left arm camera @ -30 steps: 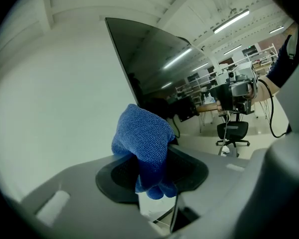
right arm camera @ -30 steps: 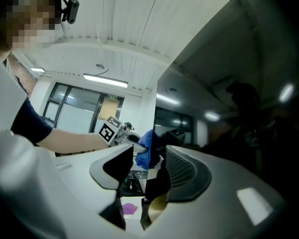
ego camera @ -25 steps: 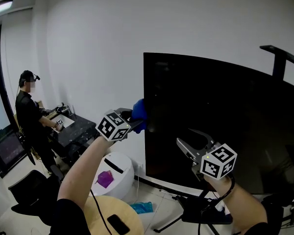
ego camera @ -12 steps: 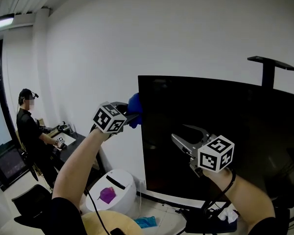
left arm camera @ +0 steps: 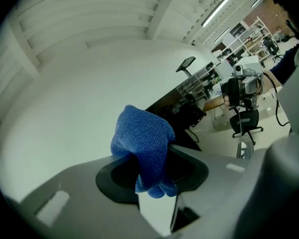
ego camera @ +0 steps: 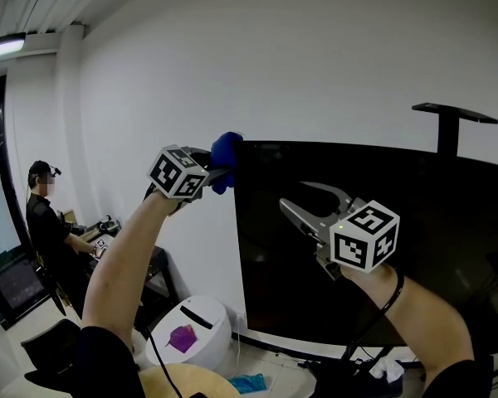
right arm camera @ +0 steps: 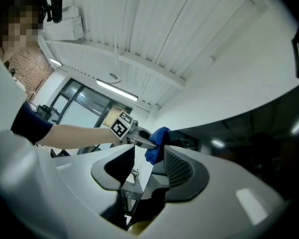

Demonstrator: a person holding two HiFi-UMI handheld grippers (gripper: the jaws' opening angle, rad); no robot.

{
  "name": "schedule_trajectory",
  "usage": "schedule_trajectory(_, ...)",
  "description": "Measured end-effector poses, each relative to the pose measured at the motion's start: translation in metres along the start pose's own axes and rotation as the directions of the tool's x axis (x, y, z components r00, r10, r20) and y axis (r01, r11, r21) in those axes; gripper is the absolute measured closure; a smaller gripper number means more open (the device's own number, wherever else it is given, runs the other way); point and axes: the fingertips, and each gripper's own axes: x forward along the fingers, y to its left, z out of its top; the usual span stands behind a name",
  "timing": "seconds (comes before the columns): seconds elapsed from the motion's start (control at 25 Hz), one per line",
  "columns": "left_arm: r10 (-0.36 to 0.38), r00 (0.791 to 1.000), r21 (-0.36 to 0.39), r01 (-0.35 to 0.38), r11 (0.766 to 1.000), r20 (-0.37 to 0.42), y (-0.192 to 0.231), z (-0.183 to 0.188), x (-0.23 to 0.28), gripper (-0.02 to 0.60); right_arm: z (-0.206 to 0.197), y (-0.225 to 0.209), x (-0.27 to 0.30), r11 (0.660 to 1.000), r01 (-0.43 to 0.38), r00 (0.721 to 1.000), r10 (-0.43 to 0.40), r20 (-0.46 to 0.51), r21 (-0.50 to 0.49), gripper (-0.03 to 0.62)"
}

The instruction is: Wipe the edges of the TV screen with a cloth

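Head view: the blue cloth (ego camera: 225, 157) is seen at the top left corner of the TV screen (ego camera: 382, 247). Only the left gripper view makes plain that it is clamped tight in the left gripper (ego camera: 217, 171). The right gripper (ego camera: 295, 196) is held before the screen, jaws parted, nothing between them.

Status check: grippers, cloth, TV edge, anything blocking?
Left gripper shut on blue cloth, at top-left corner of TV screen. Right gripper open, empty, in front of the screen. Nothing blocking the edge.
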Motion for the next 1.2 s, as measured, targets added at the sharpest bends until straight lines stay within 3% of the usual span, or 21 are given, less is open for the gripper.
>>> schedule_trajectory(0.28, 0.029, 0.999, 0.079, -0.025, 0.997, -0.042, 0.022, 0.027, -0.008, 0.443, 0.027, -0.002, -0.007, 0.999, 0.01, 1.0, -0.009, 0.023, -0.04, 0.408)
schedule_trajectory(0.44, 0.074, 0.985, 0.217, -0.039, 0.975, -0.157, 0.034, 0.04, -0.012, 0.443, 0.038, -0.005, -0.016, 0.998, 0.027, 0.999, -0.025, 0.031, -0.06, 0.41)
schedule_trajectory(0.56, 0.127, 0.941, 0.352, -0.009, 0.936, -0.314, 0.041, 0.043, -0.01, 0.442, 0.045, -0.009, -0.023, 0.997, 0.041, 0.999, -0.039, 0.035, -0.063, 0.41)
schedule_trajectory(0.72, 0.138, 0.898, 0.447, 0.072, 0.891, -0.419, 0.034, 0.059, -0.001, 0.44, 0.051, -0.014, -0.033, 0.997, 0.058, 0.997, -0.056, 0.047, -0.049, 0.41)
schedule_trajectory(0.76, 0.139, 0.878, 0.46, 0.1, 0.882, -0.458, 0.031, 0.059, 0.0, 0.44, 0.052, -0.016, -0.036, 0.997, 0.062, 0.997, -0.06, 0.05, -0.044, 0.41)
schedule_trajectory(0.88, 0.16, 0.78, 0.48, 0.197, 0.855, -0.605, 0.023, 0.047, -0.003, 0.44, 0.052, -0.023, -0.045, 0.996, 0.084, 0.995, -0.083, 0.06, -0.018, 0.411)
schedule_trajectory(0.92, 0.166, 0.76, 0.492, 0.223, 0.842, -0.629, 0.02, 0.046, -0.001, 0.44, 0.052, -0.025, -0.048, 0.996, 0.093, 0.994, -0.092, 0.062, -0.009, 0.411)
schedule_trajectory(1.04, 0.199, 0.735, 0.544, 0.263, 0.797, -0.648, 0.017, 0.05, 0.004, 0.441, 0.053, -0.031, -0.057, 0.994, 0.11, 0.991, -0.11, 0.072, 0.003, 0.411)
schedule_trajectory(1.2, 0.24, 0.729, 0.602, 0.285, 0.746, -0.641, 0.011, 0.058, 0.014, 0.442, 0.06, -0.039, -0.067, 0.992, 0.126, 0.988, -0.127, 0.088, 0.011, 0.414)
